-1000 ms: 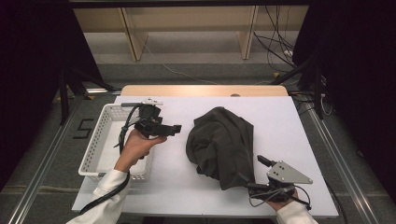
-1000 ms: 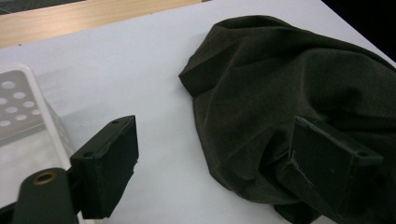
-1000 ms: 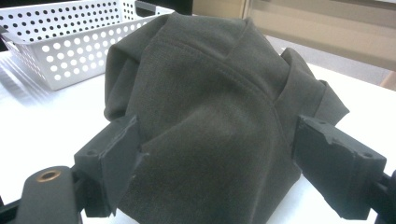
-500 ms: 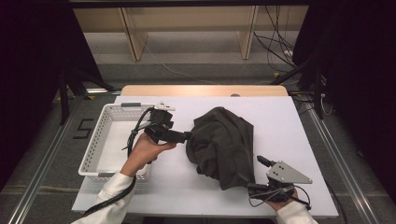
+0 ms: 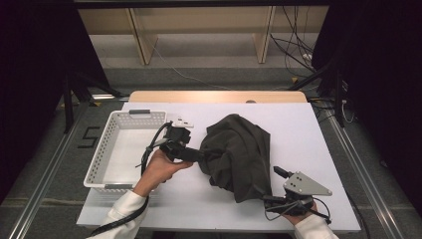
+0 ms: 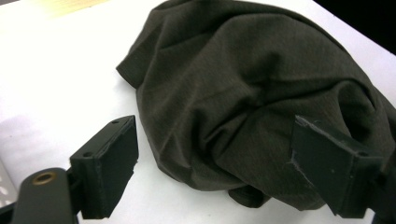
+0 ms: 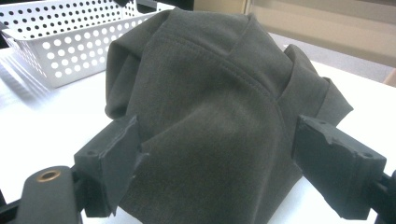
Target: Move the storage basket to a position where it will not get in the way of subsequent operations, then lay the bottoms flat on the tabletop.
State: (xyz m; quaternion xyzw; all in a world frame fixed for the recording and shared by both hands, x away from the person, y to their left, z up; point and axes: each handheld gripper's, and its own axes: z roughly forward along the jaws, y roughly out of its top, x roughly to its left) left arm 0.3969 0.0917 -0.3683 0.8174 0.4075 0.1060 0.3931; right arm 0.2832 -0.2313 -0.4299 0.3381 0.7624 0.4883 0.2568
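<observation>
A crumpled dark olive-brown cloth garment (image 5: pixel 238 153) lies heaped on the white table top (image 5: pixel 298 129), just to the right of the white perforated plastic basket (image 5: pixel 107 152). The left gripper (image 5: pixel 196 155), held in the person's left hand (image 5: pixel 161 167) beside the basket's near right corner, points at the garment's left edge. Its jaws are spread wide, with the folds of the cloth lying between them but not pinched. The right gripper (image 5: pixel 261 191) sits at the garment's near right corner, farther from the basket. Its jaws likewise stand apart, flanking the hem without pressing on it.
</observation>
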